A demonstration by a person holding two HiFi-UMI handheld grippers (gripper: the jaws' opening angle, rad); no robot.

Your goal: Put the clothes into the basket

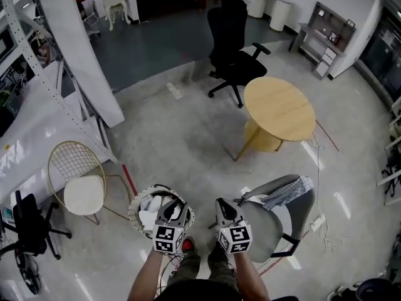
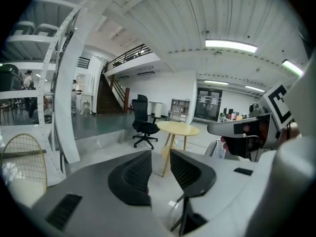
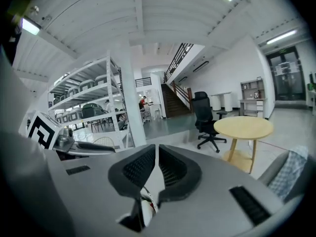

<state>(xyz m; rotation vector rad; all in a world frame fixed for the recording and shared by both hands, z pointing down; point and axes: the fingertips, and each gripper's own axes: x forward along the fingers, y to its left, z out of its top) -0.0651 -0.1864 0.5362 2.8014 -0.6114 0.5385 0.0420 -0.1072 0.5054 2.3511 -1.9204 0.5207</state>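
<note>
In the head view a round woven basket [image 1: 134, 209] stands on the floor by the person's feet, with white clothes [image 1: 150, 205] lying in it. My left gripper [image 1: 171, 208] hovers over the basket's right side. Its jaws stand apart with nothing between them [image 2: 160, 154]. Just right of it my right gripper [image 1: 222, 205] is held at about the same height, its jaws shut and empty [image 3: 157, 149]. A blue-and-white checked cloth [image 1: 290, 192] is draped over the back of the grey chair [image 1: 268, 229] at the right. That checked cloth [image 3: 291, 174] also shows at the right gripper view's edge.
A round wooden table [image 1: 279, 108] and a black office chair [image 1: 232, 49] stand ahead. A gold wire chair with a white cushion [image 1: 80, 187] is left of the basket. White shelving [image 1: 37, 99] runs along the left, and another black chair [image 1: 28, 231] sits at the lower left.
</note>
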